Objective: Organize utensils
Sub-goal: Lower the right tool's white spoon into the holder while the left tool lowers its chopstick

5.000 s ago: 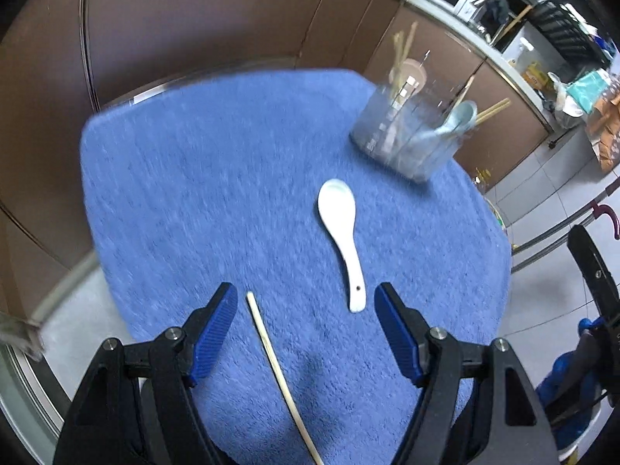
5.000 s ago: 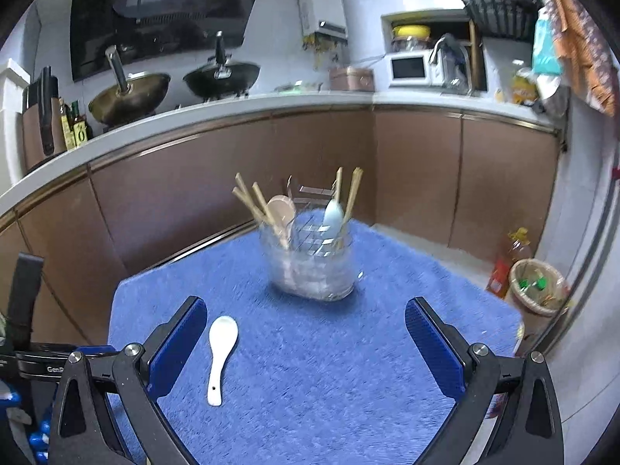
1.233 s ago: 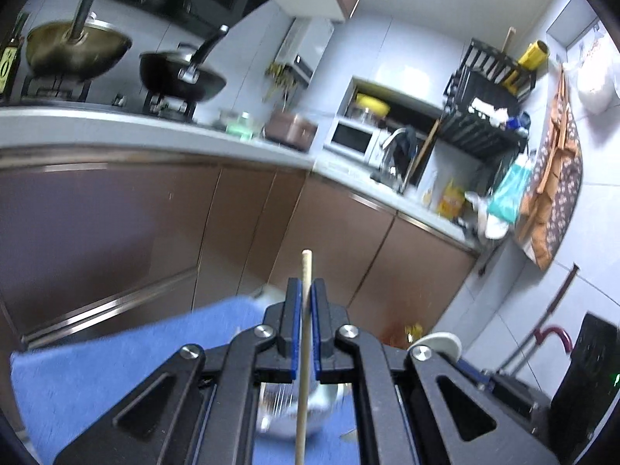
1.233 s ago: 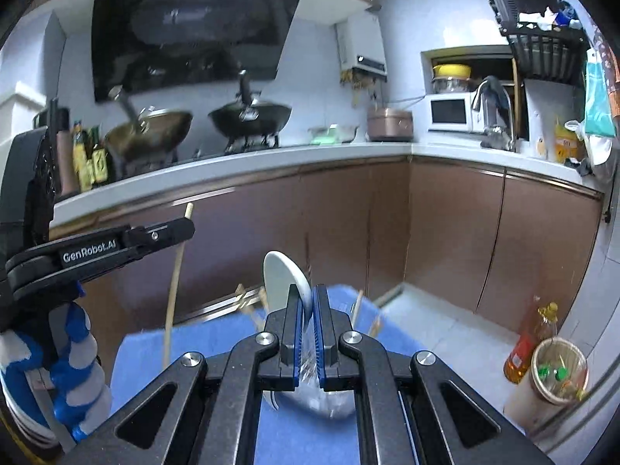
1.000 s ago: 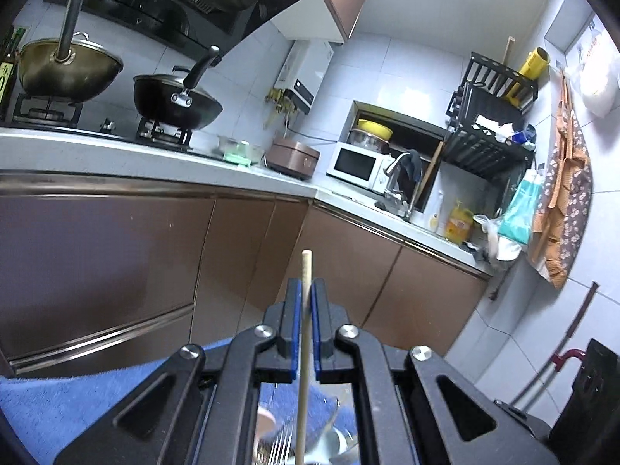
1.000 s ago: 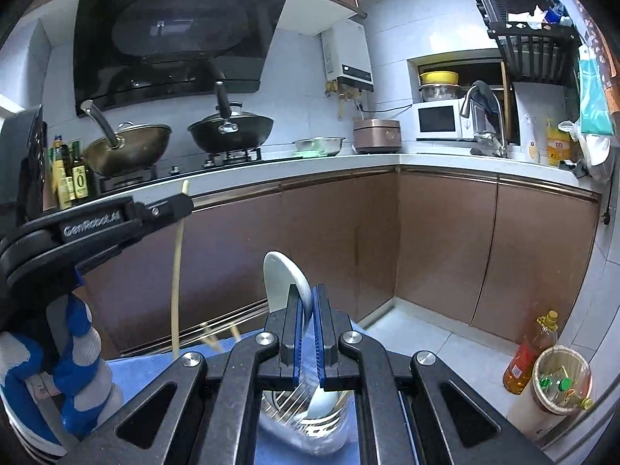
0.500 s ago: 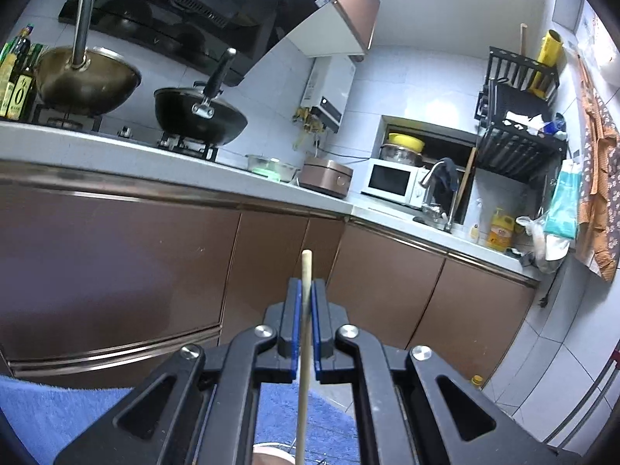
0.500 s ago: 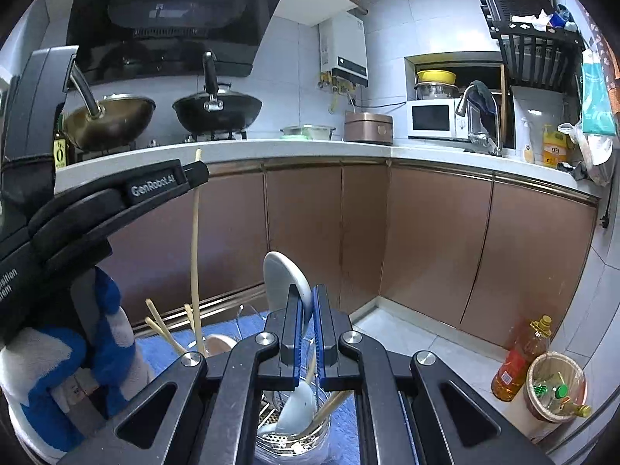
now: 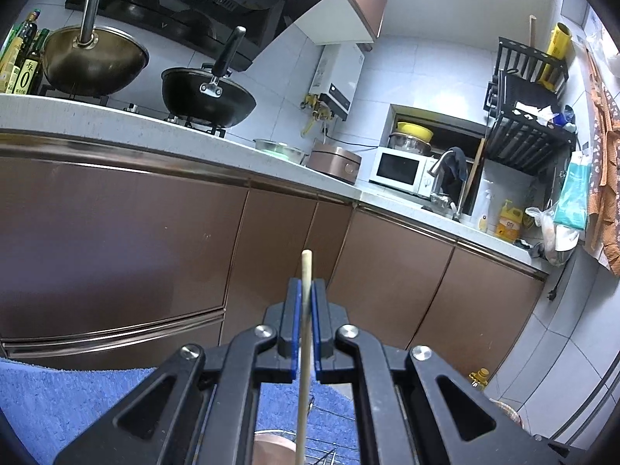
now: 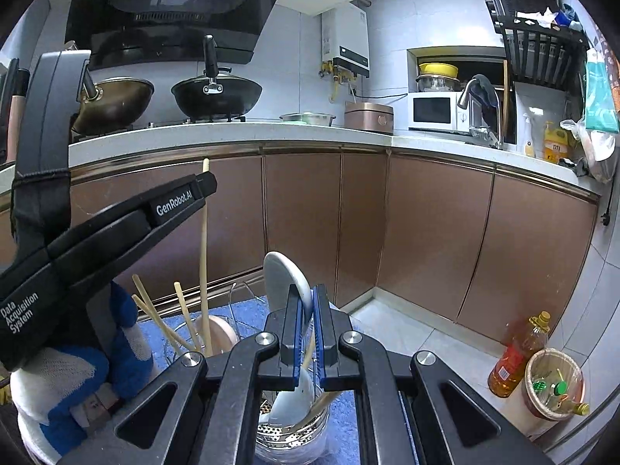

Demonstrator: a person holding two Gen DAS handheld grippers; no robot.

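My left gripper (image 9: pixel 305 310) is shut on a wooden chopstick (image 9: pixel 306 267) that stands upright; its lower end (image 10: pixel 203 271) reaches down into the clear utensil holder (image 10: pixel 286 441), left side. My right gripper (image 10: pixel 306 317) is shut on a white ceramic spoon (image 10: pixel 283 275), bowl up, handle pointing down over the holder. The left gripper (image 10: pixel 209 186) shows in the right wrist view, up and left of the right one. Other chopsticks (image 10: pixel 155 317) and a wooden spoon (image 10: pixel 223 329) stand in the holder.
The holder stands on a blue towel (image 9: pixel 58 399). Brown kitchen cabinets (image 10: pixel 426 224) and a counter with woks (image 10: pixel 217 93) are behind. An oil bottle (image 10: pixel 519 352) and a small bin (image 10: pixel 554 387) stand on the floor at the right.
Five seconds ago both grippers were open over the chopstick and spoon on the towel. Now each holds its utensil, and both have come in above the holder, the chopstick lowering into it.
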